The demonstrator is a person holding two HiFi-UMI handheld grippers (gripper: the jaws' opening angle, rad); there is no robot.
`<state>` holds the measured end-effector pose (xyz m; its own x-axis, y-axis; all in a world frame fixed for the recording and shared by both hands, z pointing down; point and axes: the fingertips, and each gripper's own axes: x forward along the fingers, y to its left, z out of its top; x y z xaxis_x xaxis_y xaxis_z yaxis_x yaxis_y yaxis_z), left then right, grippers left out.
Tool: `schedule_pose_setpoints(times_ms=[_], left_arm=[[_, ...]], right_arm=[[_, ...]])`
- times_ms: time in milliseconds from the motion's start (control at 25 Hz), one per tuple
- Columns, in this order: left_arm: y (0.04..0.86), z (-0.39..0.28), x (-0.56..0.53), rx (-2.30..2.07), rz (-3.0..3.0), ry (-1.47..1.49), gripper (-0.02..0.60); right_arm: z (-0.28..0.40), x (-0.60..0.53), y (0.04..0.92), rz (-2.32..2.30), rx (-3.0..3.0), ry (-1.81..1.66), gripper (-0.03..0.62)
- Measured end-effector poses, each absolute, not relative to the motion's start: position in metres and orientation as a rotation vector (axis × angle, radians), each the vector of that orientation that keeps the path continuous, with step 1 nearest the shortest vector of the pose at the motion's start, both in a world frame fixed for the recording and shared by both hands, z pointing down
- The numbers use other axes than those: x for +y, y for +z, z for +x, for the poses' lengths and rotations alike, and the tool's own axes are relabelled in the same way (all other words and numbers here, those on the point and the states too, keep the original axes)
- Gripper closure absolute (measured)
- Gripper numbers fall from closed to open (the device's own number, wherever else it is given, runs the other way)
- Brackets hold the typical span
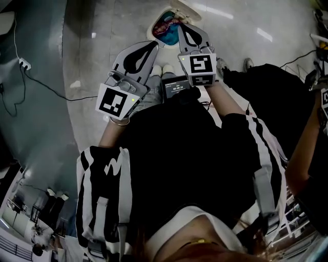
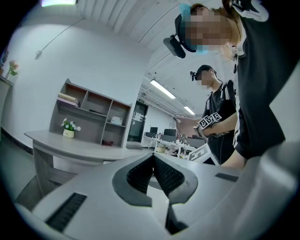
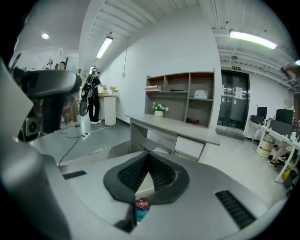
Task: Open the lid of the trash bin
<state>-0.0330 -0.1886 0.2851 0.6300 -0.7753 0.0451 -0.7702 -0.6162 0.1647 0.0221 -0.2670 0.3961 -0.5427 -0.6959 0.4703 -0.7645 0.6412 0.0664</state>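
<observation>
Down on the floor ahead of the person's shoes [image 1: 156,69] sits the bin [image 1: 153,28], and it's open: the lid [image 1: 186,10] is tipped back at the far side, with blue and red rubbish [image 1: 168,25] on show inside. Both claws are held out in front of the body. The left claw [image 1: 152,45] hangs just short of the bin, to its near left; in its own view the left claw [image 2: 153,157] has its ribbed pads pressed tip to tip, with nothing between them. The right claw [image 1: 185,27] sits right over the bin's near right edge, though whether it touches the rim can't be told. In its own view the right claw [image 3: 148,155] is also closed at the tips and empty, and the bright rubbish [image 3: 141,206] peeks through the gap below the pads. Between the two grippers a small screen [image 1: 177,87] glows, and a cable [image 1: 38,82] trails over the floor at left.
</observation>
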Motion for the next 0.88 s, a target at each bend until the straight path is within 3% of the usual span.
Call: schedule_pose_setpoints(times_ms=[880], left_arm=[[0.242, -0.017, -0.186, -1.304, 2.773, -0.07, 0.577]], right_arm=[[0.046, -0.24, 0.263, 1.216, -2.727, 0.074, 0.589]])
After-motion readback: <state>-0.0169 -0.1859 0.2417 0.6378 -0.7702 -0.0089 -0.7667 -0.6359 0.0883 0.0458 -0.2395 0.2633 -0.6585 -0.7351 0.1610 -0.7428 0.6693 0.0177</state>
